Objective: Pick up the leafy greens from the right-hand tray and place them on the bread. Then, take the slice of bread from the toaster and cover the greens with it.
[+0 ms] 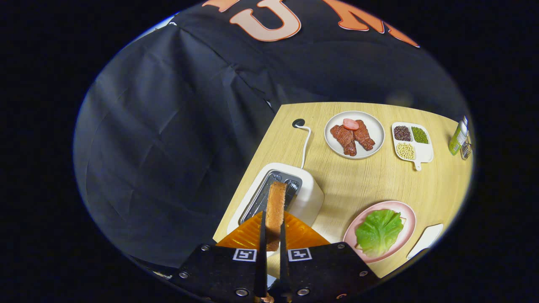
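Note:
My gripper (272,235) is shut on a slice of toasted bread (275,208), held edge-on and upright between both fingers. The slice hangs above the slots of the white toaster (309,191), lifted out of it. To the right of the toaster stands a pink plate (405,210) with a green lettuce leaf (379,230) spread on it; whatever lies under the leaf is hidden.
On the wooden table (370,176), beyond the toaster, stand a white plate of meat pieces (354,134) and a white divided tray of beans (412,141). A green bottle (458,136) stands at the far right. A white cable (306,143) runs from the toaster to a table hole.

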A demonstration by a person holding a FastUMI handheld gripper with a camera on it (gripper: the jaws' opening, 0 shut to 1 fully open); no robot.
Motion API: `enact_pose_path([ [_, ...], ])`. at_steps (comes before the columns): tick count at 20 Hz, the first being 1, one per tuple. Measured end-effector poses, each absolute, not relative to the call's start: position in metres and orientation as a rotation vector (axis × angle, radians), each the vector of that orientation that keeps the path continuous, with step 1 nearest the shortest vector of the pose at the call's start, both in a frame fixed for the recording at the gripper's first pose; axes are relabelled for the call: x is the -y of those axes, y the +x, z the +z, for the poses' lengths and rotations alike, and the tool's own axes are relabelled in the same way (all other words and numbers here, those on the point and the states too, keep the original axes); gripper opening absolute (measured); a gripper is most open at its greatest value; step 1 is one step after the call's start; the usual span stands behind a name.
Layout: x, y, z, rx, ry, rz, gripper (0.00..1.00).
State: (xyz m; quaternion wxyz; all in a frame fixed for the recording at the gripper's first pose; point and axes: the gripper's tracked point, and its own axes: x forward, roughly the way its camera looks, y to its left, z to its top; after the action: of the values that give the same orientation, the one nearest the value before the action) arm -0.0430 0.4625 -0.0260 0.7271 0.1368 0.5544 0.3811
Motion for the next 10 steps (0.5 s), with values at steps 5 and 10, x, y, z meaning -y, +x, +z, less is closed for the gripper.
enact_pose_path([
  [5, -0.436, -0.044, -0.009, -1.145, 0.355, 0.863, 0.12],
  [10, -0.406, -0.043, -0.019, -1.143, 0.393, 0.838, 0.13],
])
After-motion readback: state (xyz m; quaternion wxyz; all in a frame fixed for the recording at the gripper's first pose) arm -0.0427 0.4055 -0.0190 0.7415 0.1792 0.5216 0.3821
